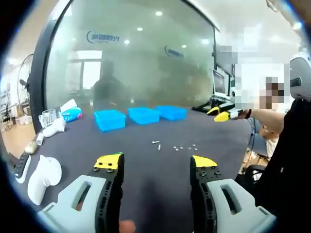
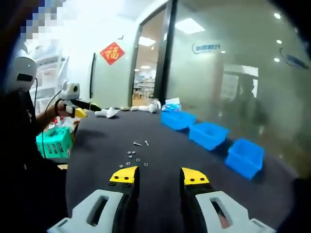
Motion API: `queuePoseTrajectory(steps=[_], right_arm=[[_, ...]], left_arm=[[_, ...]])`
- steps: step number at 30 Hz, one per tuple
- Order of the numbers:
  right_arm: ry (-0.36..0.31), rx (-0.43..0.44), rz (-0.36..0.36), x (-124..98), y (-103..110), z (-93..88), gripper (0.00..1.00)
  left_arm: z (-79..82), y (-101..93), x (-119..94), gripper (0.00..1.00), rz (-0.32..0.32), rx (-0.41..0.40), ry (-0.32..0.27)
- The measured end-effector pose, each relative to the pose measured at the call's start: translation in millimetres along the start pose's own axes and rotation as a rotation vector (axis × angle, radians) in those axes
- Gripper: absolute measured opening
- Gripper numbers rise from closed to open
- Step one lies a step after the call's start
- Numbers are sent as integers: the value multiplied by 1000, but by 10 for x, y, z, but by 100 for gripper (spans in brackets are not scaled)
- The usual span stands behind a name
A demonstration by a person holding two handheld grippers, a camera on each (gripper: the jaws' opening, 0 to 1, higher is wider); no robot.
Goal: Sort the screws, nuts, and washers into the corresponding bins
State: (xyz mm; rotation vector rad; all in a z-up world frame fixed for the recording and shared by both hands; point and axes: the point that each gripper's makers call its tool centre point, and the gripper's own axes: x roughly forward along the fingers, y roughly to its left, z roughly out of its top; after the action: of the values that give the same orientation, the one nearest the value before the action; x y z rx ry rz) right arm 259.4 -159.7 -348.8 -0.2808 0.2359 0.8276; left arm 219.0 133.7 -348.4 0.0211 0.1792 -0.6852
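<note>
Left gripper (image 1: pixel 155 165): jaws apart and empty, held over the near edge of the desk (image 1: pixel 146 194), likely poised before a first pick
Right gripper (image 2: pixel 158 175): jaws apart, nothing between them, aimed along the desk toward the small parts
Bins: three blue bins (image 1: pixel 110 119) (image 1: pixel 144 115) (image 1: pixel 171 112) in a row at the far side, presumably one per kind of part; all three look empty, though their floors are hard to see
Hardware: loose cluster (image 2: pixel 136 154) at mid-desk, well apart from the bins; two longer screw-like pieces (image 2: pixel 137 143), the rest small rings, too small to count
Progress: sorting not yet begun, by my reading
</note>
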Motion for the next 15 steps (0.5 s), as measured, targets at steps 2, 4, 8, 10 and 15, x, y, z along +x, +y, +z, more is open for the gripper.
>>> queuePoseTrajectory(steps=[2,4,8,10,15], right_arm=[[21,-17,27,101,22,42,28],[52,-39,58,209,48,64,28],[107,-77,124,479,101,113,27],[142,-110,159,600,136,122,27],[185,-159,213,872,191,183,26]], left_arm=[[-12,2,0,52,-1,-2,1],[-26,1,5,52,-2,-7,3],[-39,-6,22,52,-8,-13,3],[-40,-12,32,52,-11,-15,3],[-40,-28,57,52,-18,-17,4]])
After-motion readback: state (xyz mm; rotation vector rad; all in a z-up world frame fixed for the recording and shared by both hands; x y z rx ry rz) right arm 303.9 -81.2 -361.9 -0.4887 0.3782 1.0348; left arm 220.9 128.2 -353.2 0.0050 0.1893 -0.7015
